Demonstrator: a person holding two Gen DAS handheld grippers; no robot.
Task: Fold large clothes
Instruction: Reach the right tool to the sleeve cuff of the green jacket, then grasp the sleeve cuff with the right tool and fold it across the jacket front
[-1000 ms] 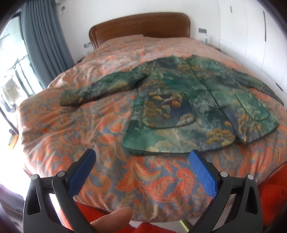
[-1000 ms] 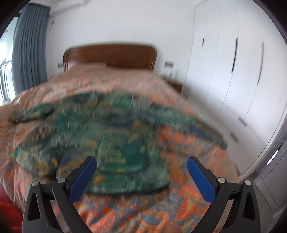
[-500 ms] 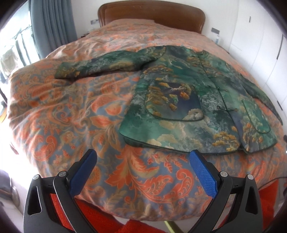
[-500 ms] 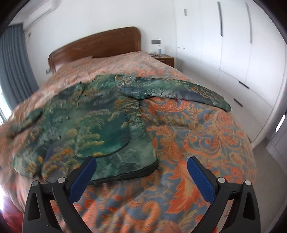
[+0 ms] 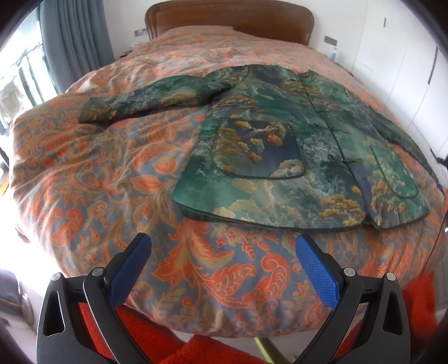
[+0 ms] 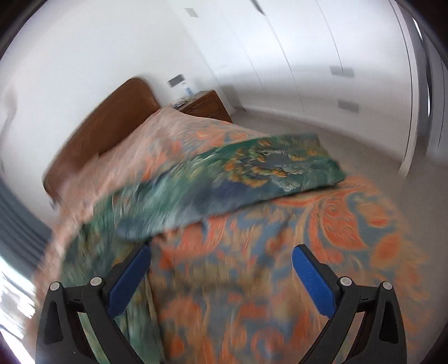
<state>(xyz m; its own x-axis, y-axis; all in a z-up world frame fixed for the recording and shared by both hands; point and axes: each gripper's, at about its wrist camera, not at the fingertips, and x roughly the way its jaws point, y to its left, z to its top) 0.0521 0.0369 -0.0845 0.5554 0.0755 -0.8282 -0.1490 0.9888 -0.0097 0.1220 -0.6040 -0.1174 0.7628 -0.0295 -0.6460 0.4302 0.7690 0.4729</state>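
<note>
Swinging toward the far sleeve, my right tongs gape wide and empty like my left tongs, so a rushed grab may snag the bedspread too.

The bed carries an orange-and-blue paisley cover and has a brown wooden headboard at its far end. A green patterned jacket lies flat directly on the cover, front side up, with both sleeves extended outward to either side.

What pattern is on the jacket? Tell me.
Green landscape print with golden-orange trees and clouds on the jacket; left wrist view.
</note>
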